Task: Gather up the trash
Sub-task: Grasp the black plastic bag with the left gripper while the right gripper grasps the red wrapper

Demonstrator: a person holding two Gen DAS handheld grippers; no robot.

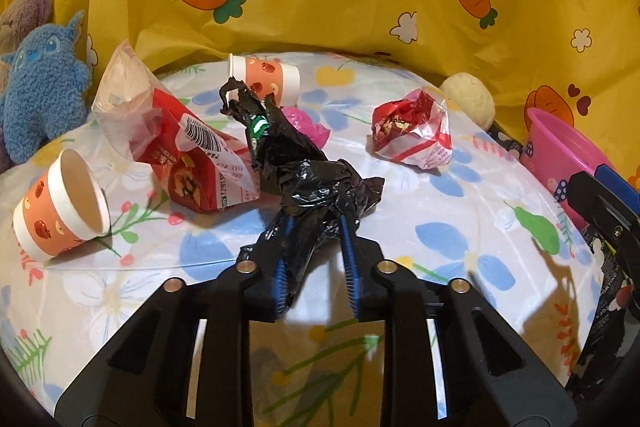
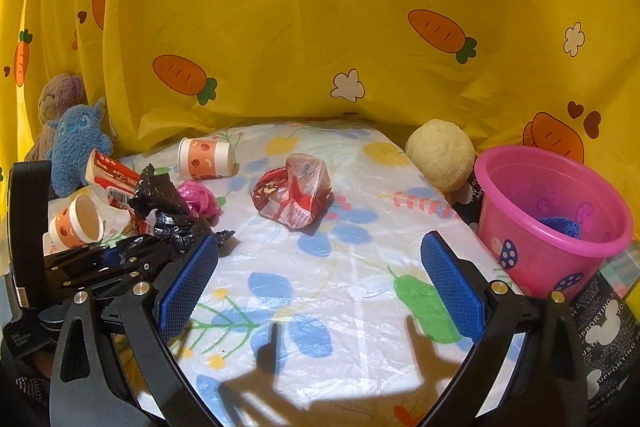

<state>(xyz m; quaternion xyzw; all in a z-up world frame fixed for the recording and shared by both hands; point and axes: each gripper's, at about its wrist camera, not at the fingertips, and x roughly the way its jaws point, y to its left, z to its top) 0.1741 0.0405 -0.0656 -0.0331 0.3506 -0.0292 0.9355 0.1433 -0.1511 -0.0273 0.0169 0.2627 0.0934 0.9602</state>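
Observation:
My left gripper is shut on a crumpled black plastic bag, which also shows in the right wrist view. My right gripper is open and empty above the floral table cover. Trash on the table: two orange paper cups lying on their sides, a red snack wrapper in clear plastic, a crumpled red wrapper and a pink plastic scrap. A pink bucket stands at the right.
A blue plush toy and a brown plush sit at the back left. A cream plush ball lies beside the bucket. A yellow carrot-print curtain hangs behind the table. A black printed bag is at the right edge.

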